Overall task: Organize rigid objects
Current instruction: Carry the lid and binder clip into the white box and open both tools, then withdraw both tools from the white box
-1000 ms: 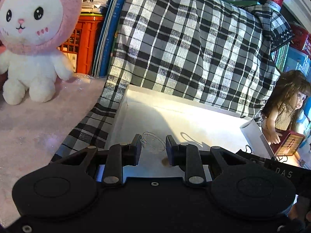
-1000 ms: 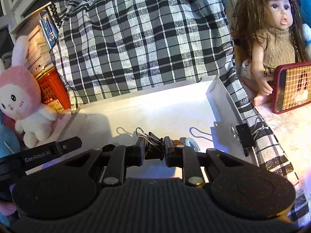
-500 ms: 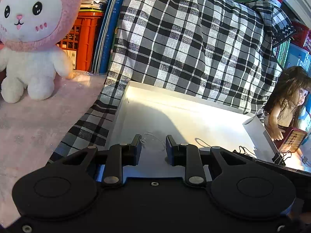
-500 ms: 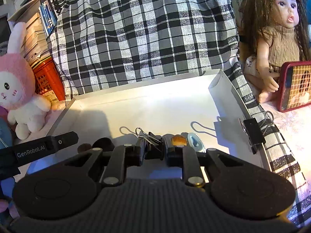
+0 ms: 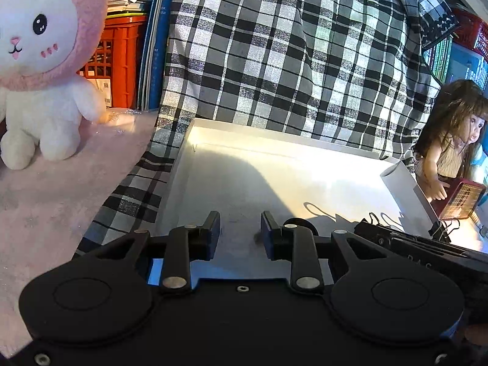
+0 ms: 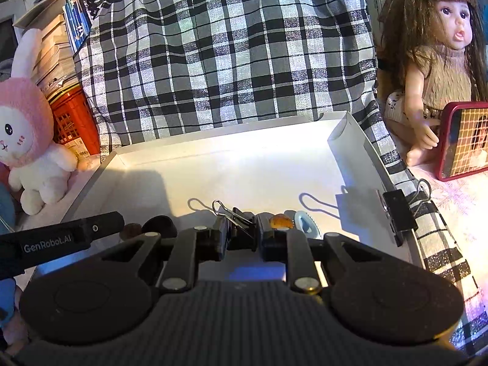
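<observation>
**Binder clip held over the white tray**

A checked cloth draped the clutter behind a shallow white tray, smooth and hard-walled. In the left wrist view, the left gripper stood parted and empty above the bare tray floor.

In the right wrist view, the right gripper pinched a black binder clip low over the tray, beside an amber piece. The springy steel clip might twist free, as the grip looked shallow.

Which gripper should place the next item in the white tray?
Right, probably. The right gripper is shut on a binder clip above the tray, so it only needs to release. The left gripper is open with nothing between its fingers.
</observation>
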